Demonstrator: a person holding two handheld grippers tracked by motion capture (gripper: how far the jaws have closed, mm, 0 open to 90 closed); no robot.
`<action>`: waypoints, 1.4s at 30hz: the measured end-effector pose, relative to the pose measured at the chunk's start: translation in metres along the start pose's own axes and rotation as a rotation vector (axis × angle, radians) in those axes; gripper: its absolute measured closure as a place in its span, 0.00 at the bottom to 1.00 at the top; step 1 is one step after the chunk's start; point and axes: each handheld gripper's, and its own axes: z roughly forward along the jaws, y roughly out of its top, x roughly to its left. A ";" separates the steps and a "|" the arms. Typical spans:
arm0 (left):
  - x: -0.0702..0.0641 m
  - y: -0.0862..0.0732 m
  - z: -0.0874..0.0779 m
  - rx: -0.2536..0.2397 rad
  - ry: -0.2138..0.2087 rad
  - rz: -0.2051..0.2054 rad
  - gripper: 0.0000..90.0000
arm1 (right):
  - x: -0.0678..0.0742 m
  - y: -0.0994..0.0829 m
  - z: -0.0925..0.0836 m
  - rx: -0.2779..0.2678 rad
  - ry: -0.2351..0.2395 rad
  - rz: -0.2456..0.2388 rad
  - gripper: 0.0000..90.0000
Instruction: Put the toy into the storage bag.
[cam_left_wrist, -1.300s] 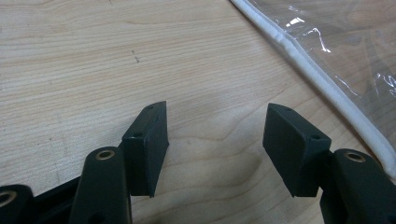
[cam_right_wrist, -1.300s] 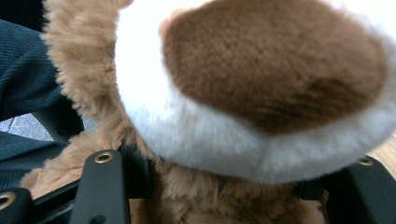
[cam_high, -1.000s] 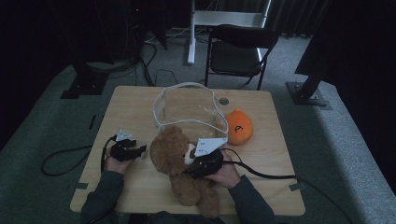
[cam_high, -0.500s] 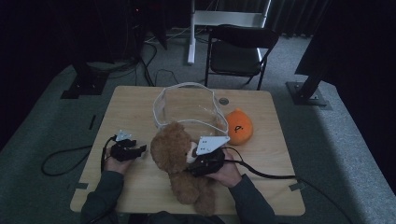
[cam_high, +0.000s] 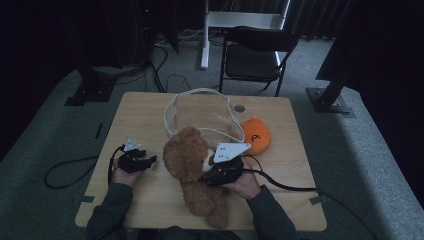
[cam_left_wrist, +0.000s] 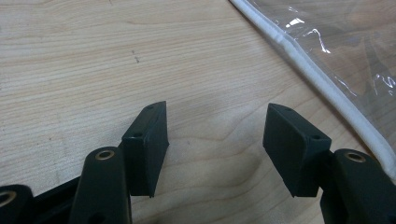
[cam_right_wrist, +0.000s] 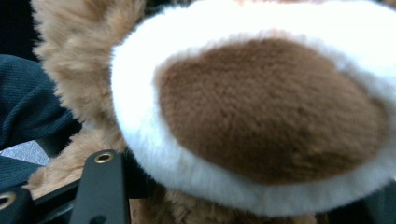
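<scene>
Right gripper (cam_high: 212, 172) is clamped on the brown plush teddy bear (cam_high: 192, 170); in the right gripper view its white-and-brown fur patch (cam_right_wrist: 261, 112) sits pressed between the jaws. Bear lies on the light wooden table (cam_high: 145, 112), not yet lifted by the look of it. Left gripper (cam_high: 145, 161) rests on the table on the bear's far side from the right gripper, jaws apart with nothing between them. Clear plastic bag with white trim (cam_high: 200, 112) lies just beyond both grippers, apparently empty; its edge (cam_left_wrist: 322, 79) runs right of the left jaws. Orange round plush toy (cam_high: 256, 135) sits outside the bag, just beyond the right gripper. My read: grasp done; bagging the bear remains.
</scene>
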 end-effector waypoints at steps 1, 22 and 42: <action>0.000 0.000 0.000 0.000 0.000 -0.001 0.45 | 0.000 0.000 0.000 0.000 0.000 0.000 0.42; 0.000 0.000 0.000 0.001 -0.001 -0.002 0.45 | -0.004 0.014 -0.013 -0.029 -0.021 -0.016 0.42; 0.000 0.000 0.000 0.001 -0.001 -0.003 0.45 | -0.009 0.024 -0.021 -0.040 -0.034 -0.017 0.42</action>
